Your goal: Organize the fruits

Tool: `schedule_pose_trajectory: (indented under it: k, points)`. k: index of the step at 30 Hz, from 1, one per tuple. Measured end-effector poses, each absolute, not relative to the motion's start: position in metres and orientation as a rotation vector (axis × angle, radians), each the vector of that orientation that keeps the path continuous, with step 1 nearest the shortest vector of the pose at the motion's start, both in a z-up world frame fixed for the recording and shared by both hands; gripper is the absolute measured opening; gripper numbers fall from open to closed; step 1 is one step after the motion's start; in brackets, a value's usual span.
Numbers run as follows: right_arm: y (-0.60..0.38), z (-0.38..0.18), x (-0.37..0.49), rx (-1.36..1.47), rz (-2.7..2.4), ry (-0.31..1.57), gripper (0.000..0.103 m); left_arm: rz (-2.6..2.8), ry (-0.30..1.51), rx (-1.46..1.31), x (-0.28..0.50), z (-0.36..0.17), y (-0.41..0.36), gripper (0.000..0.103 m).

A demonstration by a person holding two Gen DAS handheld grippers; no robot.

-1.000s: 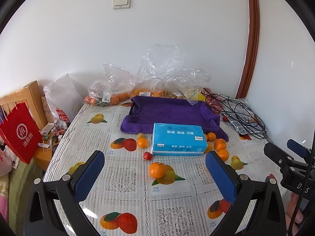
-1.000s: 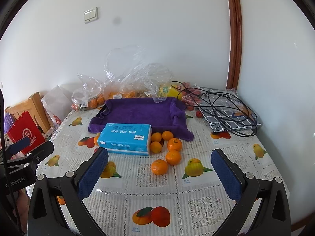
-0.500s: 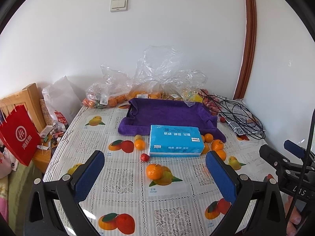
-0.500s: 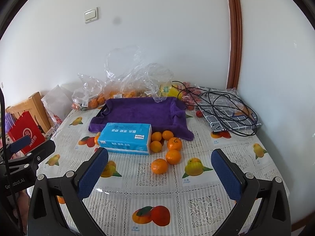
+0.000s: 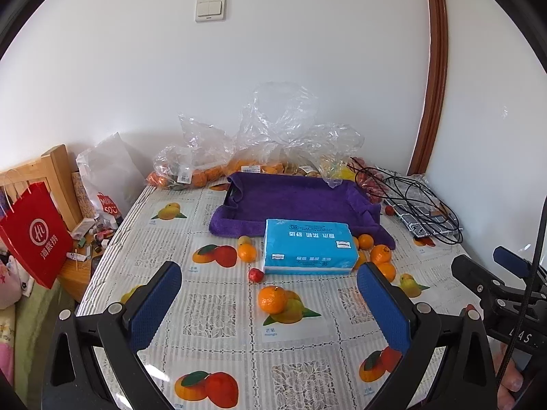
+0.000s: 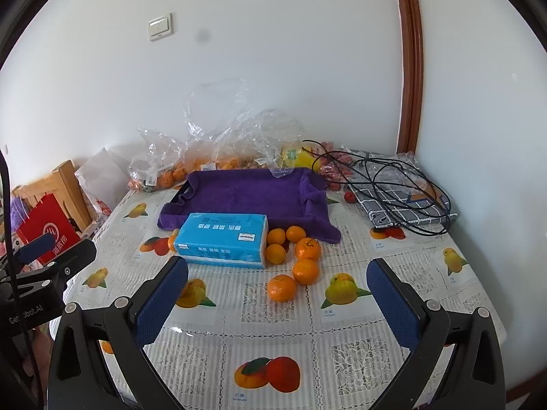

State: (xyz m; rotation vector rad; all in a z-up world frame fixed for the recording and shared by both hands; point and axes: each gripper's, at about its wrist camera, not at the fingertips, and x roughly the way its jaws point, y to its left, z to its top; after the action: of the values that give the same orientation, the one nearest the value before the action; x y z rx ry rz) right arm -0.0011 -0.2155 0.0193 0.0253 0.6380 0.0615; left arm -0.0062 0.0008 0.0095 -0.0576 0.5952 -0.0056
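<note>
We held two grippers, left gripper and right gripper, both spread wide w/ nothing between the pads, above the table. Landmark: one blue tissue pack. Nearest, one tangerine lay in front of the pack, ahead of the right fingers, untouched. Four more oranges clustered right of the pack; one small orange and one red fruit sat left of it. Behind the pack: one purple towel-lined tray. Beyond that, plastic bags blurred their fruit; count unclear.
</note>
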Motion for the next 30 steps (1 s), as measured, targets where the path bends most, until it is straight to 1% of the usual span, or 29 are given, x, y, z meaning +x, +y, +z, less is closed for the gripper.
schedule_pose_trajectory:
  k: [22,25,30]
  points:
    - [-0.211,0.012,0.005,0.008,0.051,0.646,0.103,0.065,0.606,-0.073,0.001,0.001,0.011,0.103]
    - [-0.21,0.01,0.008,-0.005,0.028,0.632,0.103,0.039,0.597,-0.071,0.003,-0.001,0.012,0.103]
    - [-0.21,0.004,0.022,0.0,-0.015,0.661,0.103,-0.014,0.603,-0.058,0.013,-0.004,0.013,0.103]
